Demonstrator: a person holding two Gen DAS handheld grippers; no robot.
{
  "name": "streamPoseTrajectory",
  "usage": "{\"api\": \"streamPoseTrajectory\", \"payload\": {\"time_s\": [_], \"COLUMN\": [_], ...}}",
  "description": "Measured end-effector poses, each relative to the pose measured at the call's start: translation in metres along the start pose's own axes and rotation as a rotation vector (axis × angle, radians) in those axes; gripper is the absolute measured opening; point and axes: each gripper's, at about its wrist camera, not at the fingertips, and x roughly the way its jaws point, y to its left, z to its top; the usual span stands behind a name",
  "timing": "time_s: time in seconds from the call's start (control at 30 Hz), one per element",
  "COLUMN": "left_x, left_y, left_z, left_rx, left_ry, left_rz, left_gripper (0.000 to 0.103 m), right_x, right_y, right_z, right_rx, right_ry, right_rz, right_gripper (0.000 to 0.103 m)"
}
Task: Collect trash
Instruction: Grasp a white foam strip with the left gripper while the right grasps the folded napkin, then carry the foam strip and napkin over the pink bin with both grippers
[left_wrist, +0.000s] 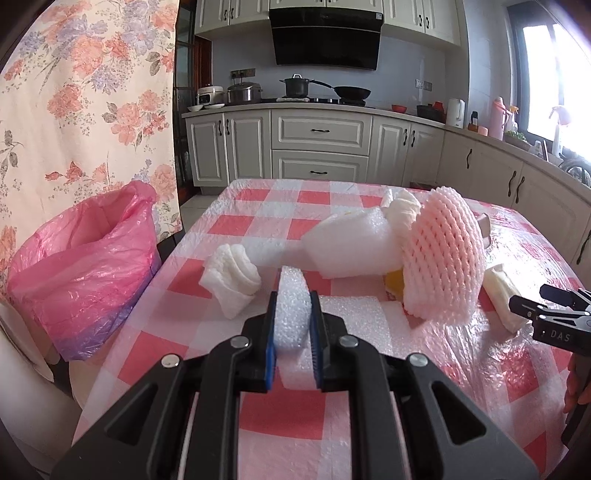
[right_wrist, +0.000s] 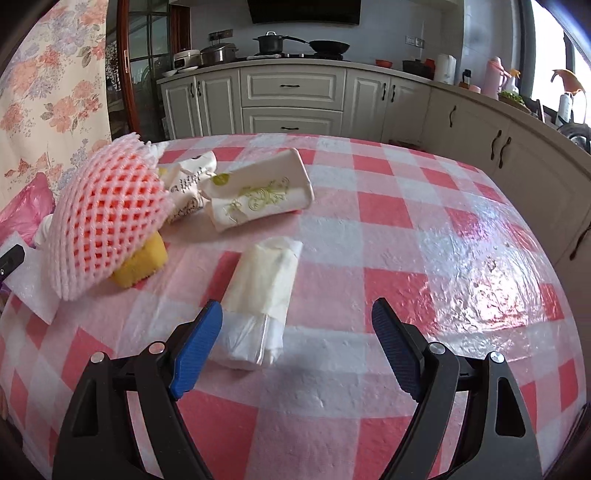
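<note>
Currently: pink-lined trash bin (left_wrist: 79, 273) sits off the table's (left_wrist: 280, 417) left edge, mouth open; bag interior looks pink, contents can't be made out. Cream tray (right_wrist: 266, 188) with green print lies tilted on the checked cloth, nothing visible in it.

Left gripper (left_wrist: 293, 314) is clamped on a white foam sheet (left_wrist: 291, 306). The sheet stands on edge between the blue pads, long axis running away from the camera, the rest draped flat on the table below.

Right gripper (right_wrist: 297, 325) has jaws spread wide, holding nothing. White wrapped packet (right_wrist: 258, 291) lies flat on the table, long axis pointing away and slightly right; its near end is just beside the left pad, inside the gap, not pinched.

Pink foam net (left_wrist: 443, 258), yellow sponge (right_wrist: 142, 264) under it, more white foam pieces (left_wrist: 231, 280) mid-table.
</note>
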Motion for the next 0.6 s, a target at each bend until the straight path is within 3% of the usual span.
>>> {"api": "streamPoseTrajectory", "payload": {"time_s": [0.23, 0.37, 0.47, 0.6], "left_x": [0.003, 0.005, 0.002, -0.003], "left_y": [-0.001, 0.0, 0.0, 0.001], "left_z": [-0.001, -0.001, -0.001, 0.0], "left_rx": [0.006, 0.003, 0.011, 0.008], "left_ry": [0.013, 0.018, 0.009, 0.002], "left_rz": [0.015, 0.015, 0.016, 0.016], "left_gripper": [0.015, 0.015, 0.015, 0.015], "right_x": [0.006, 0.009, 0.008, 0.002], "right_y": [0.014, 0.021, 0.02, 0.018], "right_z": [0.006, 0.007, 0.006, 0.002], "right_rx": [-0.032, -0.054, -0.043, -0.032], "right_ry": [0.005, 0.023, 0.029, 0.012], "right_rz": [0.031, 0.049, 0.055, 0.077], "right_gripper": [0.076, 0.062, 0.041, 0.035]}}
